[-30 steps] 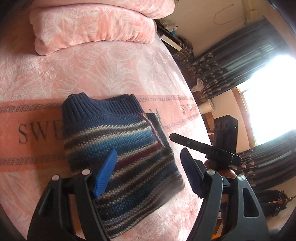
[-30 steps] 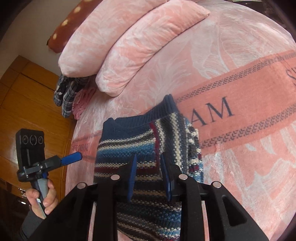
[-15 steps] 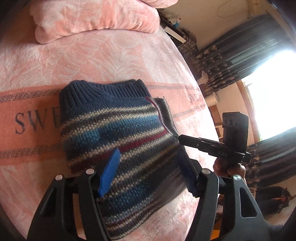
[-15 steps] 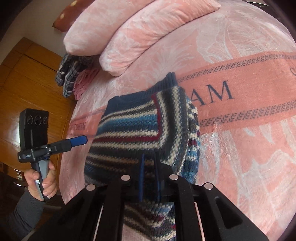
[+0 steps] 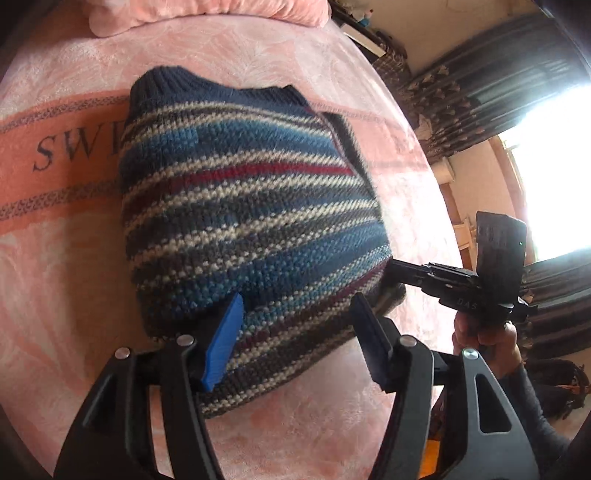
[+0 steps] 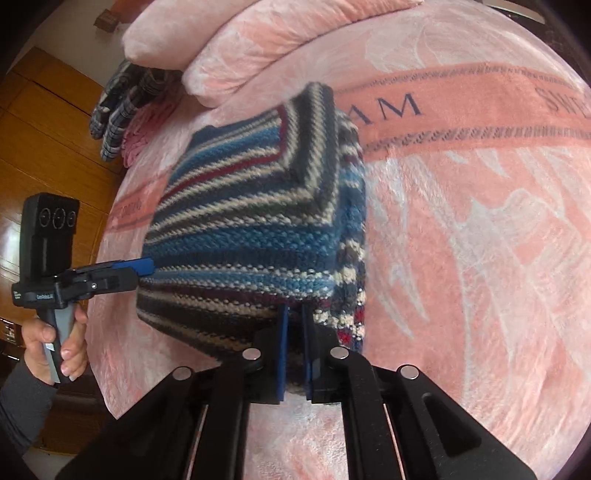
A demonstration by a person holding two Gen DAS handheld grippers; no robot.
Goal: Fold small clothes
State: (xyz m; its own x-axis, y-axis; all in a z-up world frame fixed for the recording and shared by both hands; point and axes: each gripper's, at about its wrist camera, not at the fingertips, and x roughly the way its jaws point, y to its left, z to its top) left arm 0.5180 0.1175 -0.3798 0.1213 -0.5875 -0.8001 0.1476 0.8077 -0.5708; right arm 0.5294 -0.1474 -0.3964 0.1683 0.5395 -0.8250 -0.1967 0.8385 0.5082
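The striped sweater (image 6: 258, 236) lies part-folded on the pink bed (image 6: 480, 258), its near hem pinched in my right claw (image 6: 294, 347), which is clenched on the knit. My left claw (image 5: 295, 332) hangs released over the near edge. I should lift both near corners evenly and carry the hem straight toward the far collar, so the fold lands square.

Pink bed blanket (image 5: 332, 417), lettered band; striped folded sweater (image 5: 240, 206), pink pillows (image 6: 295, 33) on it.
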